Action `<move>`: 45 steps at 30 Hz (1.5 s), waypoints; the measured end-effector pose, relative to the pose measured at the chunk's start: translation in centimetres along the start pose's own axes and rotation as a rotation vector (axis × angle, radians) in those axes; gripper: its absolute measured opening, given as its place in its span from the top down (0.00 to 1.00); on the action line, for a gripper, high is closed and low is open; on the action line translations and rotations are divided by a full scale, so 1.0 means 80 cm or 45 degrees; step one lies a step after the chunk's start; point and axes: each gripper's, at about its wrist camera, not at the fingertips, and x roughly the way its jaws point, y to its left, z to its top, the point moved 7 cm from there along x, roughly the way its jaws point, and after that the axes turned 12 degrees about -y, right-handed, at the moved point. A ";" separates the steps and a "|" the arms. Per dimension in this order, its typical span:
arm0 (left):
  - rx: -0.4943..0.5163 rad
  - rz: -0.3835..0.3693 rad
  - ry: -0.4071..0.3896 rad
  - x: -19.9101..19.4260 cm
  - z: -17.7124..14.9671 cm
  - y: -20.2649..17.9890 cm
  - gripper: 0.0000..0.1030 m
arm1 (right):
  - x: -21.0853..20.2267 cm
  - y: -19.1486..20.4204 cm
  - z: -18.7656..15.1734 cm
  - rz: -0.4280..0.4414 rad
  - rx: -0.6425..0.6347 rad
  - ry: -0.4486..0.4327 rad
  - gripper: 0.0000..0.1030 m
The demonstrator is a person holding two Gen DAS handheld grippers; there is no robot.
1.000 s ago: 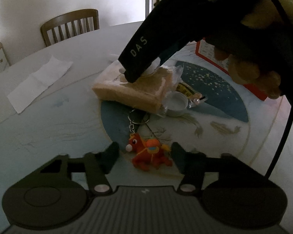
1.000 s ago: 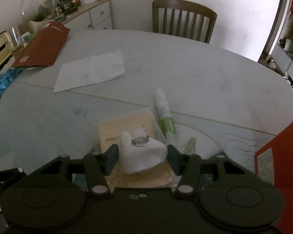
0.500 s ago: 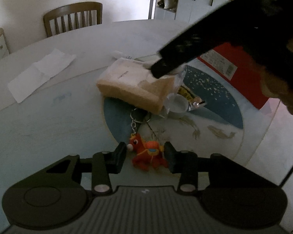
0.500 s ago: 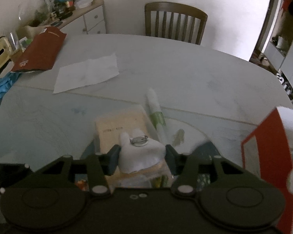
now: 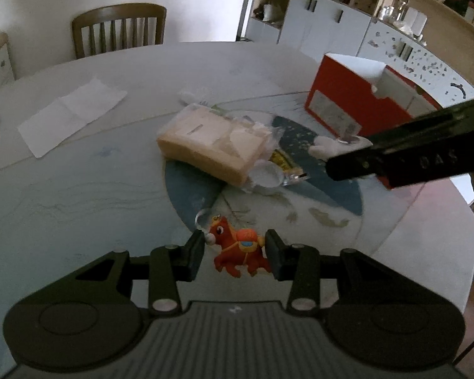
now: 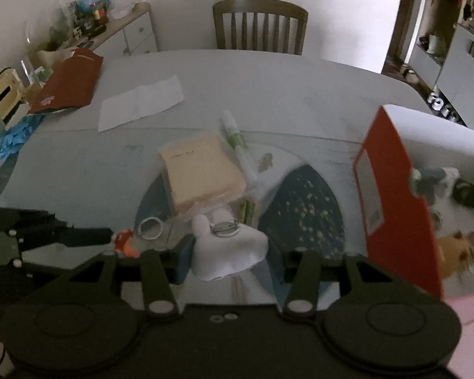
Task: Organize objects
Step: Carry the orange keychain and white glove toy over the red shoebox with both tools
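Now, by label:
Left gripper [image 5: 235, 252]: pinching the red horse keychain [image 5: 237, 249] between both fingers, low over the near part of the table [image 5: 79, 189].
Keychain ring [image 5: 203, 218]: at the horse's head, far side, just above the blue round inlay [image 5: 189, 195].
Right gripper [image 6: 227, 255]: clamped on a white plush toy [image 6: 229, 249], metal clip [image 6: 224, 225] on top of the plush; held above the table, left of the red box [image 6: 391, 195].
Red box: open-topped, right side of the table; small toys visible inside, blurred.
Wrapped beige packet [image 5: 211, 145]: flat at the table's middle, far of the left gripper.
Clear round lid [image 5: 267, 173]: touching the packet's near right corner.
Green-and-white tube [image 6: 238, 145]: lying along the packet's right edge.
White paper sheet [image 5: 72, 113]: far left on the table, well apart from the packet.
Wooden chair [image 5: 120, 28]: beyond the far table edge.
Sideboard [image 6: 123, 31]: far left, cluttered with small items.
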 end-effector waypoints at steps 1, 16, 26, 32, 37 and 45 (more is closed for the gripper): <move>0.001 -0.006 -0.004 -0.004 0.001 -0.003 0.61 | -0.007 0.000 -0.002 -0.001 0.009 -0.006 0.53; 0.025 0.028 -0.092 -0.046 0.055 -0.056 0.61 | -0.091 -0.059 -0.014 0.019 0.047 -0.094 0.53; 0.067 0.037 -0.163 -0.021 0.116 -0.153 0.61 | -0.117 -0.165 -0.002 0.016 0.083 -0.170 0.53; 0.068 -0.011 -0.168 0.011 0.152 -0.218 0.61 | -0.129 -0.228 0.006 0.007 0.097 -0.224 0.53; 0.092 -0.044 -0.181 0.035 0.183 -0.269 0.61 | -0.136 -0.286 0.012 -0.042 0.106 -0.252 0.53; 0.187 -0.090 -0.185 0.079 0.218 -0.341 0.61 | -0.132 -0.361 0.012 -0.138 0.120 -0.263 0.53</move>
